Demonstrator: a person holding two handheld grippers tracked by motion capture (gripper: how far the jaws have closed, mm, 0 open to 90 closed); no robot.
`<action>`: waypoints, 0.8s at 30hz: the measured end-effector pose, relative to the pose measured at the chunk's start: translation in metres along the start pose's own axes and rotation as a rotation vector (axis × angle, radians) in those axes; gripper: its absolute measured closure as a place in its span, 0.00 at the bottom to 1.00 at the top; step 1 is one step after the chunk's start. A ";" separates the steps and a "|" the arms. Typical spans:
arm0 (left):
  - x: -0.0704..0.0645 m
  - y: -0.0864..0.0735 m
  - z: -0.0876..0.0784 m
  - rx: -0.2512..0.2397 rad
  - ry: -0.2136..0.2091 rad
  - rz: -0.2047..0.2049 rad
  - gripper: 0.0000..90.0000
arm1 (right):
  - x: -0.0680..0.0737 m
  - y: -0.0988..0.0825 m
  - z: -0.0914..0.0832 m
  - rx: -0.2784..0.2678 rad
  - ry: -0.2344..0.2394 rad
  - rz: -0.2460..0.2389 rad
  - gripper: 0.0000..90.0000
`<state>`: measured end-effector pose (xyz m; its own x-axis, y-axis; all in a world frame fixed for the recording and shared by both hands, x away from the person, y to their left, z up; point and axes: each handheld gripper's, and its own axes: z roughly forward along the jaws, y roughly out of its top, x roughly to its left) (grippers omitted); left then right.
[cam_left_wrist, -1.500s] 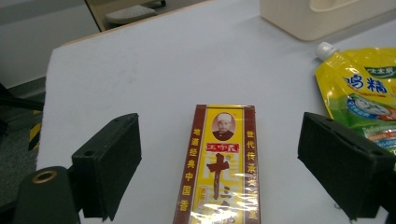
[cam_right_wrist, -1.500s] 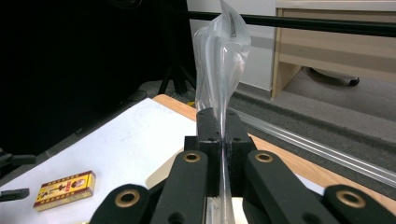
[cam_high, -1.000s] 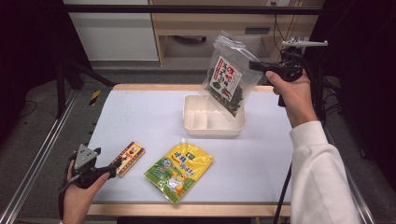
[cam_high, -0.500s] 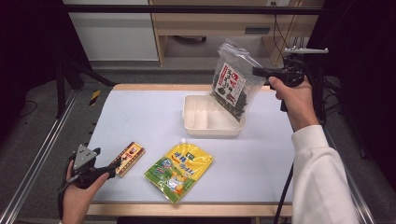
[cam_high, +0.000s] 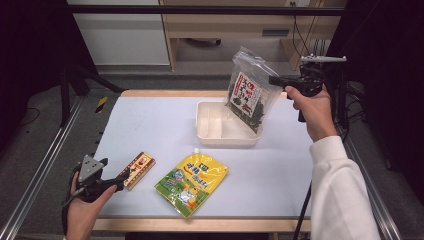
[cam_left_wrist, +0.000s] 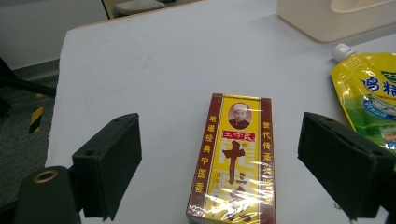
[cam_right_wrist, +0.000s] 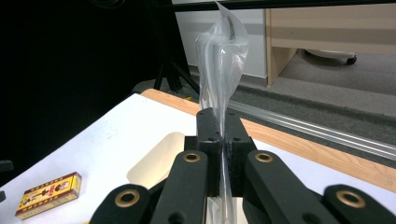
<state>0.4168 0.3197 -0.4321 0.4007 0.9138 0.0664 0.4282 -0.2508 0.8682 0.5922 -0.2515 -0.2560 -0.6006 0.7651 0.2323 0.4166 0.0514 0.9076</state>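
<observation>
My right gripper (cam_high: 276, 80) is shut on the edge of a clear bag of dark dried leaves (cam_high: 249, 93), which hangs tilted with its bottom corner over the cream tray (cam_high: 210, 138). In the right gripper view the bag's clear film (cam_right_wrist: 220, 51) rises from between the closed jaws of my right gripper (cam_right_wrist: 223, 121). My left gripper (cam_high: 120, 182) stands open at the near left, its jaws on either side of a small red and yellow box (cam_high: 137, 169) without touching it. In the left gripper view the box (cam_left_wrist: 236, 161) lies flat between the two black pads (cam_left_wrist: 109, 161).
A yellow spouted pouch (cam_high: 191, 180) lies flat near the front edge, right of the box; its cap (cam_left_wrist: 342, 50) points toward the tray. The white table (cam_high: 155, 120) has open room at the left and middle. Metal rails run along both sides.
The right gripper has lowered the bag a little toward the tray and shifted it right. The left gripper has stayed around the box.
</observation>
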 end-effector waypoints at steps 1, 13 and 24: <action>0.000 0.000 0.000 0.000 -0.001 0.001 0.15 | -0.001 -0.001 0.000 -0.001 0.000 0.002 0.99; -0.002 0.000 0.000 -0.001 -0.003 0.004 0.15 | -0.009 -0.012 0.002 0.002 -0.009 0.032 0.99; -0.002 0.000 0.001 0.001 -0.007 0.008 0.15 | -0.009 -0.025 0.017 0.060 -0.003 0.046 0.99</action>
<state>0.4165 0.3173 -0.4322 0.4099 0.9094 0.0702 0.4256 -0.2588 0.8671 0.5985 -0.2486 -0.2866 -0.5779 0.7694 0.2720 0.4838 0.0545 0.8735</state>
